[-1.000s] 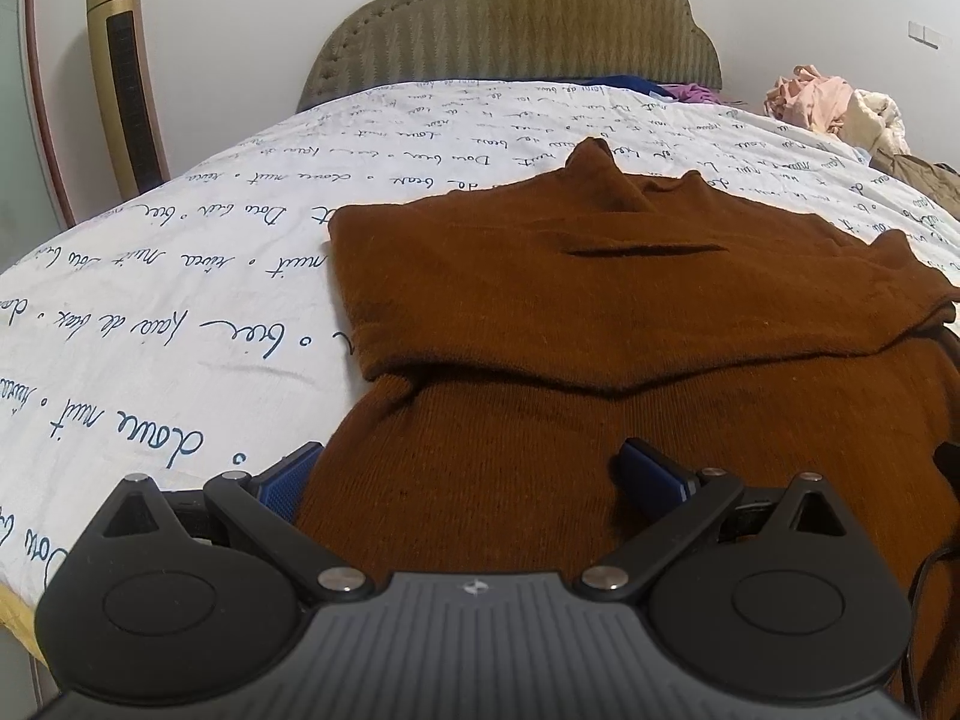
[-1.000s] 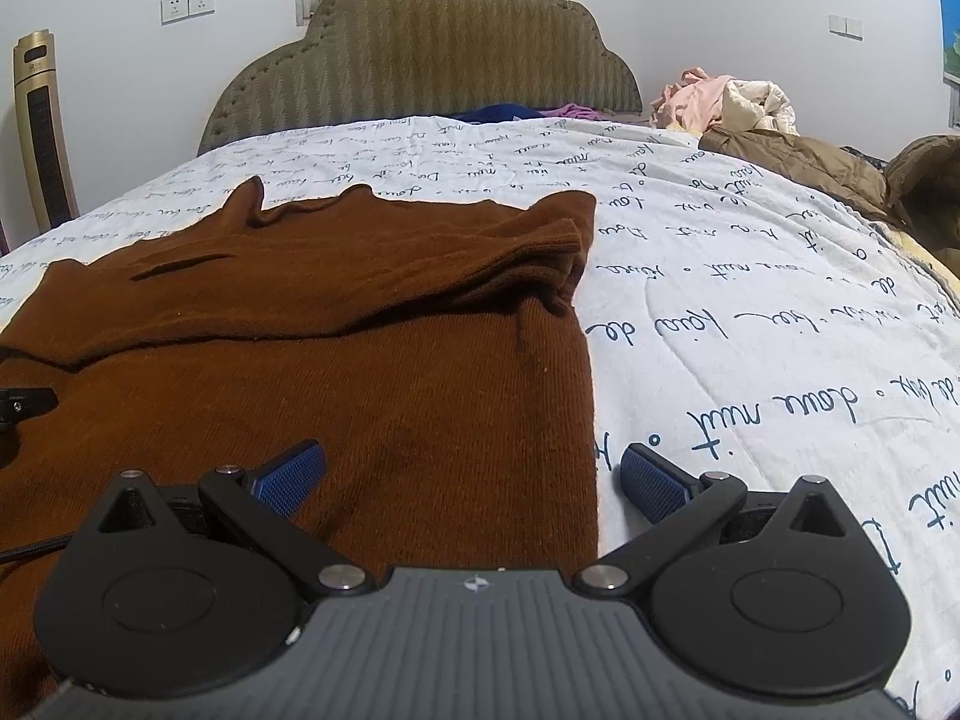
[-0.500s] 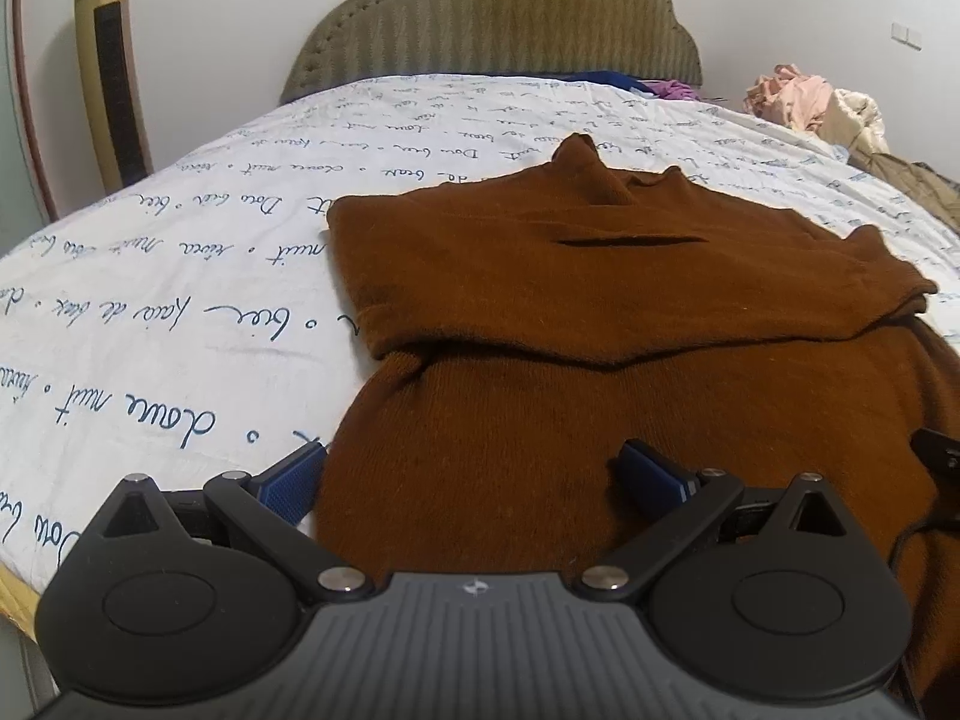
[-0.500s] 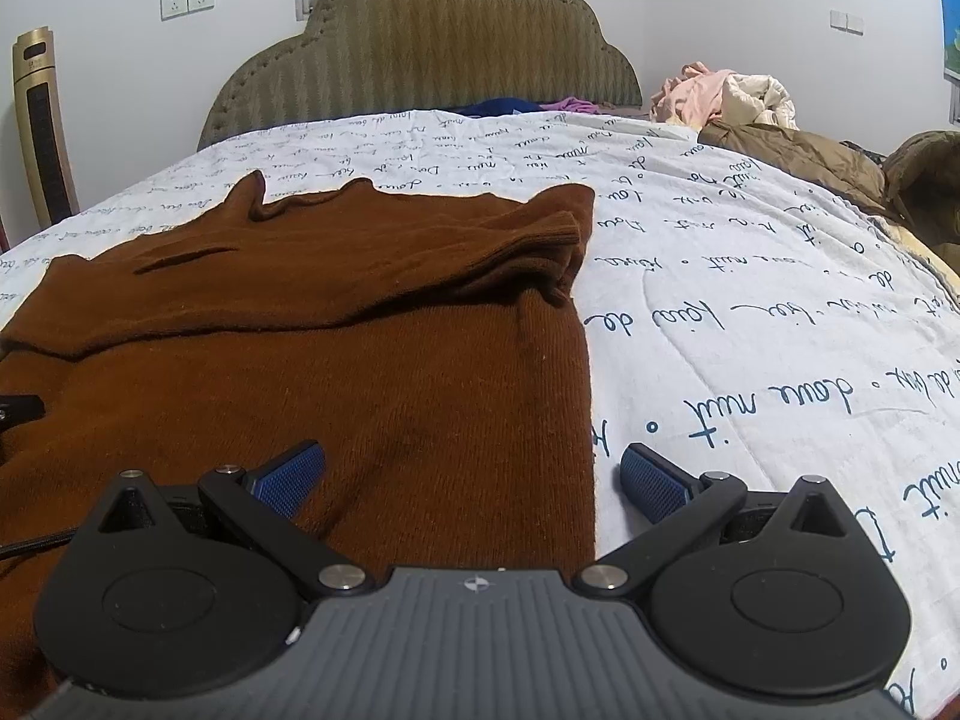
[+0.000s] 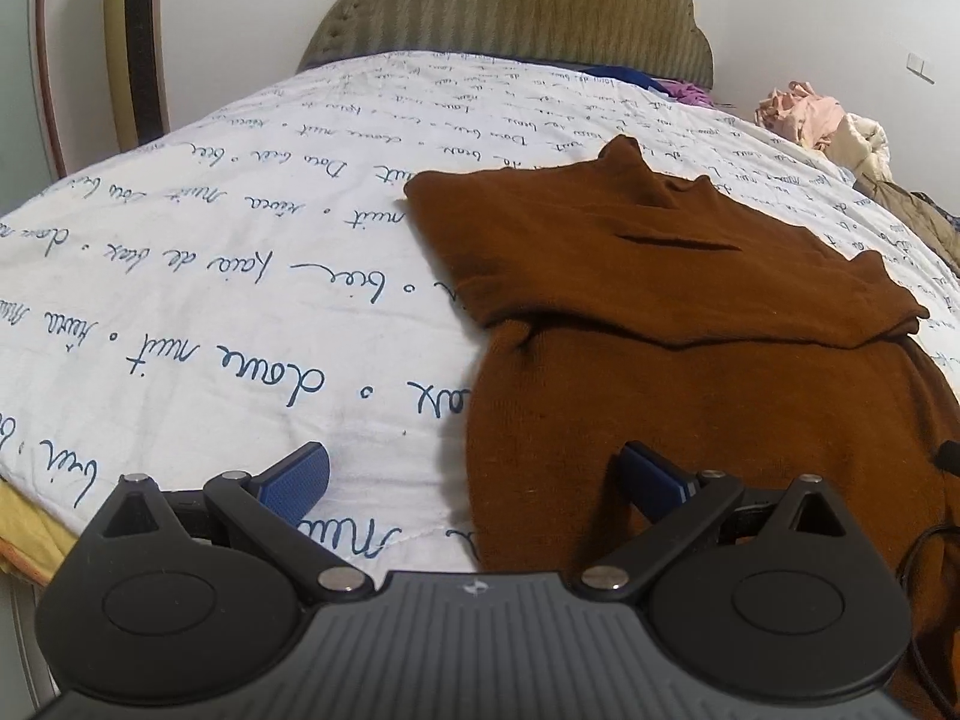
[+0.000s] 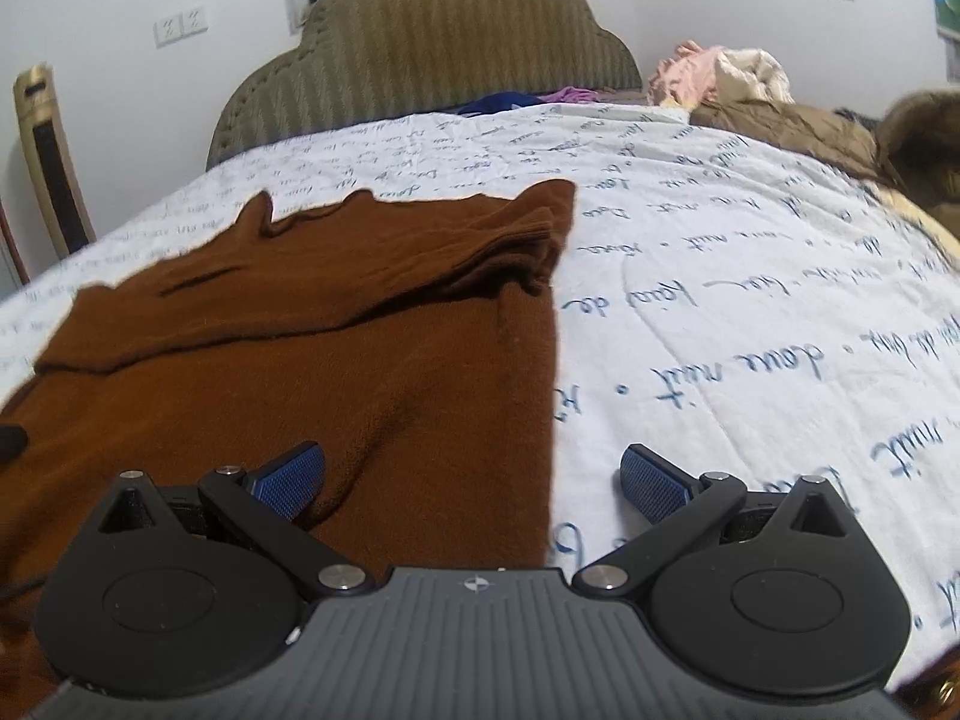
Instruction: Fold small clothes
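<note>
- Sweater (image 5: 690, 372) in rust-brown knit lies flat on the bed's quilt (image 5: 210, 276), its upper part folded over the lower so a doubled band runs across the middle; the collar points toward the headboard (image 5: 510, 6).
- Left gripper (image 5: 474, 474) hovers low at the near edge of the bed, jaws spread wide and empty; its left fingertip (image 5: 297, 477) is over bare quilt, the right one over the knit, so the sweater's left side edge runs between them.
- Right gripper (image 6: 471, 477) is likewise wide open and grips nothing, straddling the sweater's (image 6: 312, 360) right side edge (left fingertip (image 6: 288, 480) over the cloth, right one over the script-printed quilt (image 6: 750, 300)).
- Whether either fingertip actually touches the fabric is hard to tell from these low fisheye angles.
- Loose clothes (image 6: 720, 75), pink and cream, are heaped at the far right corner of the bed, with a brown padded jacket (image 6: 798, 132) just beside them.
- Gold tower fan (image 5: 135, 42) stands off the bed's far left corner, beside the headboard (image 6: 426, 54).
</note>
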`<state>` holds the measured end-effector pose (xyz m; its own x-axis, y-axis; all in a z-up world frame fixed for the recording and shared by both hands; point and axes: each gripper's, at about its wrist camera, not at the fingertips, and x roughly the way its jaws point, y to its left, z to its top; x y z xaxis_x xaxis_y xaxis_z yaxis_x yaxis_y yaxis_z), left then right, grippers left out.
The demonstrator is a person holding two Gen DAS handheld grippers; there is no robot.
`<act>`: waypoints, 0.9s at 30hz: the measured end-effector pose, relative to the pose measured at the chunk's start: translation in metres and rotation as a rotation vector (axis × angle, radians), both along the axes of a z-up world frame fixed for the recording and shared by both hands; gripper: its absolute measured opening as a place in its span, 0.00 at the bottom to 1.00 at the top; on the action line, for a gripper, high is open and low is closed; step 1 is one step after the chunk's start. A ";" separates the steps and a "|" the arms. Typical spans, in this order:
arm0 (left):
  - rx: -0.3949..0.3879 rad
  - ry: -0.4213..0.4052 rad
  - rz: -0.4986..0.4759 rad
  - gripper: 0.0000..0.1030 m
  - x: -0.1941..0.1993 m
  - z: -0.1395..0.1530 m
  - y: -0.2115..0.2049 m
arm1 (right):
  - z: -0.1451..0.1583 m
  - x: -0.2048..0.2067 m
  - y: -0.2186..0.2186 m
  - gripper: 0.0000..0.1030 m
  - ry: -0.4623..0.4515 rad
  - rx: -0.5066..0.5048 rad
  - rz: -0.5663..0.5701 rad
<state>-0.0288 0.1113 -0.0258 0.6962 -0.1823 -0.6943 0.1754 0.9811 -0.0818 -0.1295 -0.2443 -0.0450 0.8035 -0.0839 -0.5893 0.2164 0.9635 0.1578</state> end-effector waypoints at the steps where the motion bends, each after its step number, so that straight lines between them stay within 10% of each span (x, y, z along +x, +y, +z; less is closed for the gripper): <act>1: 0.010 0.001 -0.004 1.00 -0.001 0.000 -0.002 | 0.001 -0.003 -0.004 1.00 -0.001 0.013 -0.009; 13: -0.070 0.075 -0.216 0.98 -0.009 0.006 -0.023 | 0.001 -0.015 -0.005 1.00 0.056 0.026 0.058; 16: -0.098 0.106 -0.246 0.75 -0.009 0.008 -0.024 | 0.003 -0.019 -0.001 0.97 0.077 0.039 0.119; 19: -0.069 0.112 -0.237 0.36 -0.009 0.011 -0.027 | 0.008 -0.024 0.003 0.79 0.091 0.043 0.172; 22: -0.075 0.119 -0.236 0.14 -0.010 0.016 -0.023 | 0.014 -0.027 0.007 0.33 0.095 0.022 0.190; 27: -0.119 0.102 -0.240 0.10 -0.011 0.030 -0.018 | 0.017 -0.026 -0.004 0.14 0.068 0.103 0.192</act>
